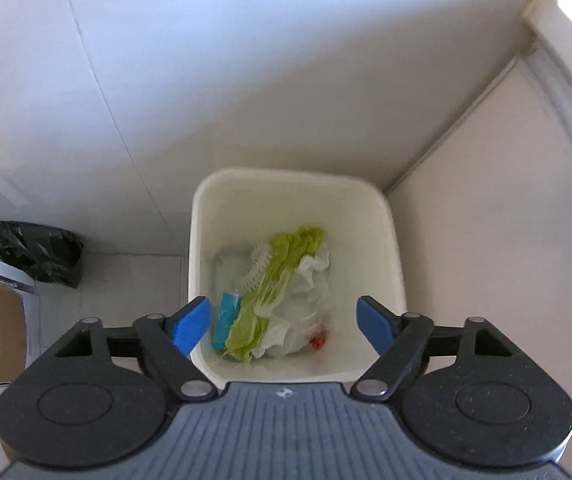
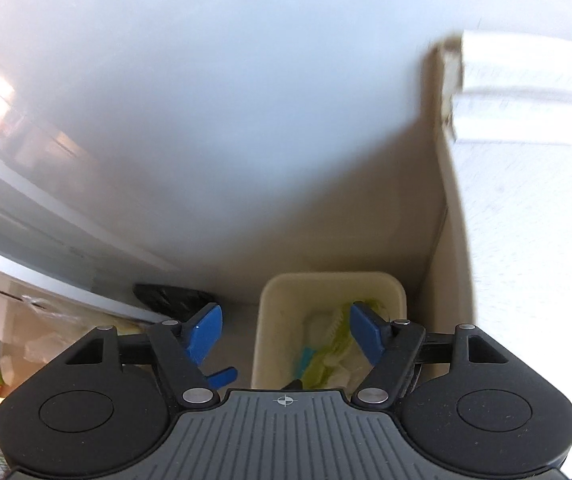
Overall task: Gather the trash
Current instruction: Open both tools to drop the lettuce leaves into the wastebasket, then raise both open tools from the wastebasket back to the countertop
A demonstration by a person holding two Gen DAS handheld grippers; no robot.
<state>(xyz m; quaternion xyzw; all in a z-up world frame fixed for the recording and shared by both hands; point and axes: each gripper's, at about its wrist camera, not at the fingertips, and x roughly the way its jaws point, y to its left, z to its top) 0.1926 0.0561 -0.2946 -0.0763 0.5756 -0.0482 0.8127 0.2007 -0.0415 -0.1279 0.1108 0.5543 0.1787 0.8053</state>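
A white square bin [image 1: 206, 216] stands on the floor in a wall corner. It holds a green wrapper [image 1: 278, 280], a white brush [image 1: 256, 268], a blue packet [image 1: 228, 320], crumpled white tissue [image 1: 309, 308] and a small orange scrap [image 1: 317, 342]. My left gripper [image 1: 282, 316] hangs above the bin's opening, open, with nothing between its blue pads. The right wrist view shows the same bin [image 2: 329, 280] lower down. My right gripper [image 2: 286, 314] is open and empty above the bin's left wall.
A black bag-lined bin [image 1: 34, 252] sits against the wall to the left, also in the right wrist view [image 2: 170, 296]. A cardboard box [image 1: 6, 328] with plastic stands at the far left. Walls close in behind and to the right of the white bin.
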